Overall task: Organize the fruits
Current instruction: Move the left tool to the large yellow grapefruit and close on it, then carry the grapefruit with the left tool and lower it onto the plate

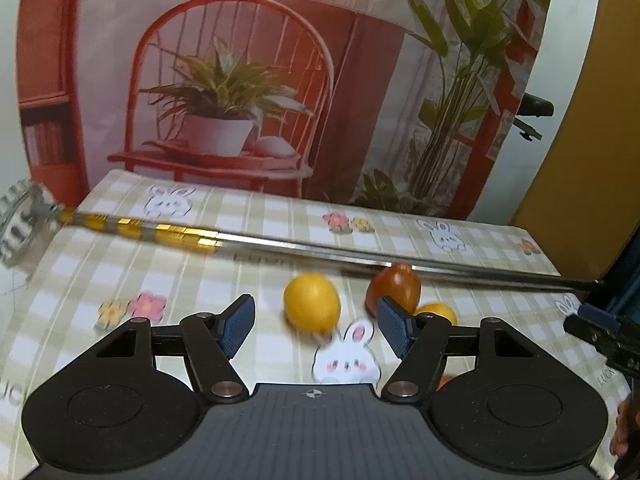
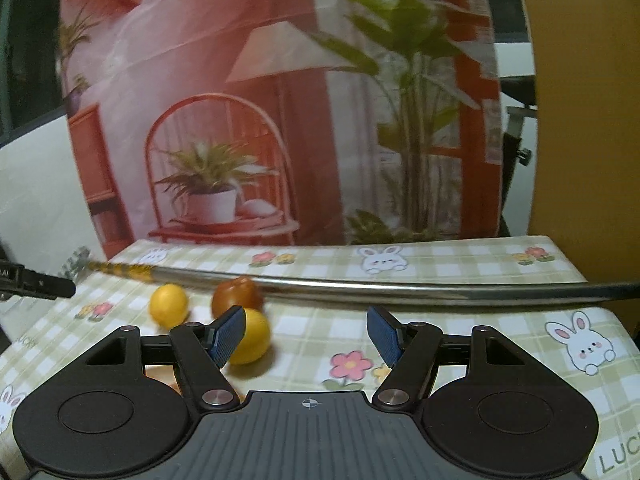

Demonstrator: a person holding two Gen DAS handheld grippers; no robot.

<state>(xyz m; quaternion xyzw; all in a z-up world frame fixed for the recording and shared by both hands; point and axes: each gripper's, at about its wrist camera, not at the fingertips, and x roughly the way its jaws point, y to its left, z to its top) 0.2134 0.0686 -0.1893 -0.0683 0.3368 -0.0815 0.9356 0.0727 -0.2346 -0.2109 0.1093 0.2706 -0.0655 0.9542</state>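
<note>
The left gripper point(image 1: 316, 326), black with blue ribbed pads, is hovering over the table with its jaws spread wide and nothing between them. The right gripper point(image 2: 306, 334), of the same build, is also standing wide apart and holding nothing.

3 fruits are lying close together on the green-and-cream checked tablecloth point(image 2: 460, 344) printed with white rabbits and pink flowers. A round yellow fruit point(image 1: 312, 302) is sitting ahead of the left gripper's gap, slightly blurred. Just beside it to the right, a reddish-brown rounded fruit point(image 1: 394, 286) is resting, and a second yellow fruit point(image 1: 436, 312) is peeking out behind the left gripper's right pad, touching or nearly touching the brown one. In the right wrist view, this second yellow fruit point(image 2: 252, 342) is sitting partly behind the right gripper's left pad, with the reddish-brown fruit point(image 2: 236, 294) just behind it and the other yellow fruit point(image 2: 168, 305) off to the left.

A long silver metal rod with gold bands near one end point(image 1: 304, 250) is lying across the table behind the fruits.
</note>
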